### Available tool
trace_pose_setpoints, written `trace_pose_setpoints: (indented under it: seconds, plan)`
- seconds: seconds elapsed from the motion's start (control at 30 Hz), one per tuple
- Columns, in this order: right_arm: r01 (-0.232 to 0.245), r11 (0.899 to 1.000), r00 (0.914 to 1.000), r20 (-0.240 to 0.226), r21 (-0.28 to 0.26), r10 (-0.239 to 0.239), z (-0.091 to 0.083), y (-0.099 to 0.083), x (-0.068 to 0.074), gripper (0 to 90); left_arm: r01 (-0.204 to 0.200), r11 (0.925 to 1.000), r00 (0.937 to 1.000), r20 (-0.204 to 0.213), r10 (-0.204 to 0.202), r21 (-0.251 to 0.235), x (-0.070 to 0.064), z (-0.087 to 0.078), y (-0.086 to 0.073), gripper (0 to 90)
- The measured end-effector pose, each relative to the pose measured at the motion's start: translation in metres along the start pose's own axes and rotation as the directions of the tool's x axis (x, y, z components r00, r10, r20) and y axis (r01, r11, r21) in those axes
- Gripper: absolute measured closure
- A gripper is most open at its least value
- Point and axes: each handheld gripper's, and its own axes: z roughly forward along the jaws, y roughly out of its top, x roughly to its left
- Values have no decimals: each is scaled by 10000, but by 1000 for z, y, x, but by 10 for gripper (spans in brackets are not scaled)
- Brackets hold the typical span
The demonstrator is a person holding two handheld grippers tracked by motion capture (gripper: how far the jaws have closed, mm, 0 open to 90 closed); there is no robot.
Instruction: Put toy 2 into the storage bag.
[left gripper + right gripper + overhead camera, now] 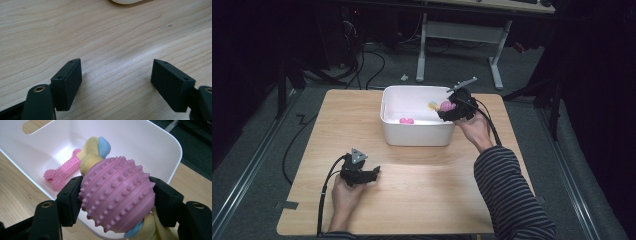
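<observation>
Studded pink rubber ball toy with yellow-and-blue rope ends point(117, 195), gripped over the white plastic tub point(160, 147).

We find the right gripper point(116, 200) clenched on the ball's midline, above the tub's near rim; a pink spiked rubber bone point(62, 171) lies inside the tub. We judge the ball light, springy and grippy thanks to its studs; the rope ends are limp, poor holds. The left gripper point(116, 80) rests released on the table, well short of the tub.

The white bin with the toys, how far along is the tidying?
Done: a pink bone already lies inside the bin. In hand: the right gripper is clamped on a pink studded ball with yellow and blue rope ends, held over the bin's rim, not yet released. Left: letting it go. The left gripper rests open on the table.
</observation>
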Motion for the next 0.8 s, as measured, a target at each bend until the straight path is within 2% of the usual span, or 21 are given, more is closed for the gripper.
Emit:
trace_pose_setpoints:
  seconds: [0.17,0.4,0.67,0.8]
  plan:
    - [-9,9996,10000,48,281,7,5,-1,0,327,-1,10000,10000,1,1,0,0,0,0,252]
    - [-263,9985,9995,-185,478,272,10,-6,-2,321,-5,10000,10000,1,5,2,0,0,0,251]
    - [-482,9987,9973,-545,193,492,6,-8,-6,290,-6,10000,10000,-3,6,3,0,0,0,250]
    - [-539,9984,9963,-683,-177,526,1,-13,-6,297,-8,10000,10000,-2,8,6,0,0,0,250]
